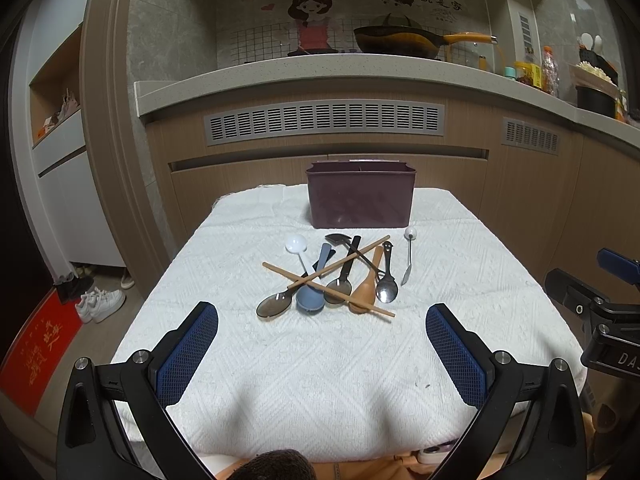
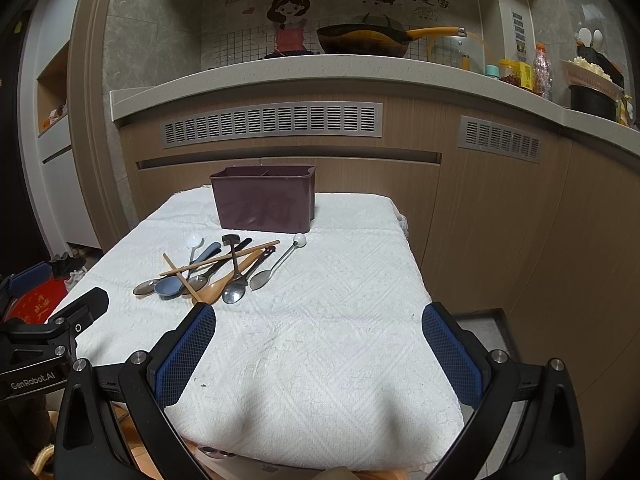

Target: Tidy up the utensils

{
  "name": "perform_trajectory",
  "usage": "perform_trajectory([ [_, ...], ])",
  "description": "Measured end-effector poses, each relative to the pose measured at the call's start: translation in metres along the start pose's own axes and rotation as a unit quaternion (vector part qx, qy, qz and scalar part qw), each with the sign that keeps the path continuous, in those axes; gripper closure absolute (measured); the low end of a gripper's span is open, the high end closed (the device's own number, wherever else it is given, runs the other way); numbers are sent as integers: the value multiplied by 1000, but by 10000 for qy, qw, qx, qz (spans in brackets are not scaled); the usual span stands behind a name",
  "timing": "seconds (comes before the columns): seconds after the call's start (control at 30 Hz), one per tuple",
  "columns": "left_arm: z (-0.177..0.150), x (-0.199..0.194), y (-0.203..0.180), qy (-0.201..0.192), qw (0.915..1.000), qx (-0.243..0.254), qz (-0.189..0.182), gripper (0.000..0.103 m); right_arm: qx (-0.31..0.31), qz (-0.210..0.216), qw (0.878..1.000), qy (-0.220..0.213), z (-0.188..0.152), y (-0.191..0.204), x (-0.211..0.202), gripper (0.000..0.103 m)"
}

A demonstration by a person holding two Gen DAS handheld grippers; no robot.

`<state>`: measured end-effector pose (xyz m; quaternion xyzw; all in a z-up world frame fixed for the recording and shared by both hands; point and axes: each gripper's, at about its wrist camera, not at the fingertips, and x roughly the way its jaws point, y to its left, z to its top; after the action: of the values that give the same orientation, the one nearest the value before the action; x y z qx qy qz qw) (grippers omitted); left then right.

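A pile of utensils lies in the middle of the white towel-covered table (image 1: 320, 360): two crossed wooden chopsticks (image 1: 340, 260), a blue spoon (image 1: 310, 298), a wooden spoon (image 1: 366, 294), a steel spoon (image 1: 387, 288), a white-handled spoon (image 1: 297, 245) and a small ball-topped spoon (image 1: 408, 258). Behind them stands a dark purple utensil box (image 1: 360, 194). My left gripper (image 1: 322, 316) hovers open just short of the pile, holding nothing. My right gripper (image 2: 319, 318) is open over bare towel right of the pile (image 2: 212, 272), with the box (image 2: 264, 200) ahead on the left.
Wooden kitchen cabinets (image 1: 320, 160) and a counter with a wok (image 1: 400, 40) rise behind the table. Shoes (image 1: 100, 304) and a red mat (image 1: 40, 348) lie on the floor at left. The other gripper's body (image 1: 600, 312) shows at the right edge.
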<state>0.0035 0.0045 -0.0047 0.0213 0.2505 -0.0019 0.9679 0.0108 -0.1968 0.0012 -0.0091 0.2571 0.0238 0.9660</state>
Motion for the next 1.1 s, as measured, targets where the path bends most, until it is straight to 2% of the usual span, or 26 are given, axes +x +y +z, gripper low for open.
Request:
perform_trajectory([
  [0.87,-2,0,0,11,10000,1,-44,0,-39,-38,10000,-75,1,2,0,0],
  [1.1,5,7,3,-114,9999,-20,-77,0,-121,-84,9998,-142,10,2,4,0],
])
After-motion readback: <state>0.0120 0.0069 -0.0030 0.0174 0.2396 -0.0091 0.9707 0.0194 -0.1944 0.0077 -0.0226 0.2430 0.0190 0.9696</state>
